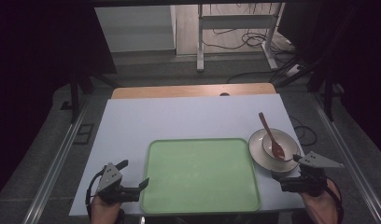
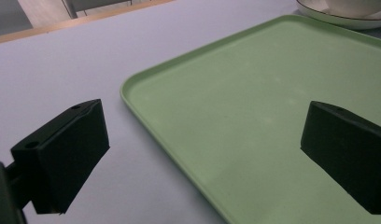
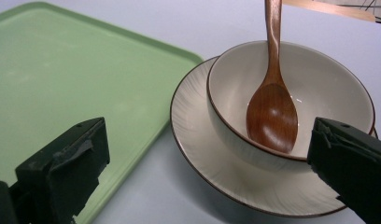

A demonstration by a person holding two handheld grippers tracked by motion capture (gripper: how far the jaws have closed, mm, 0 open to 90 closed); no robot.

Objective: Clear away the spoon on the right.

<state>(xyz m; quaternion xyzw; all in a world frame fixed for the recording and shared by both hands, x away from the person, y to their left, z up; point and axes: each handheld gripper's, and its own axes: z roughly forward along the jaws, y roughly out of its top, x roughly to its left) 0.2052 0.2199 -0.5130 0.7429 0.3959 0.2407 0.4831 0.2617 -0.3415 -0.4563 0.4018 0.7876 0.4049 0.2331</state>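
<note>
An empty light green tray [image 1: 202, 175] lies at the table's near middle. To its right, a cream bowl [image 1: 287, 138] stands on a cream plate [image 1: 257, 144], with a brown wooden spoon [image 1: 271, 136] resting in the bowl, handle pointing away. My left gripper [image 1: 132, 173] is open at the tray's left edge. In the left gripper view, one jaw is over the table and the other over the tray [image 2: 254, 93]. My right gripper [image 1: 286, 168] is open just short of the plate. In the right gripper view, its jaws stand either side of the plate [image 3: 198, 126], the bowl [image 3: 328, 88] and the spoon [image 3: 271, 112].
The pale blue tabletop [image 1: 179, 116] stretches bare beyond the tray, with a wooden strip [image 1: 193, 91] along its far edge. A metal stand [image 1: 235, 32] and cables lie on the floor behind. The table's front edge is right under my hands.
</note>
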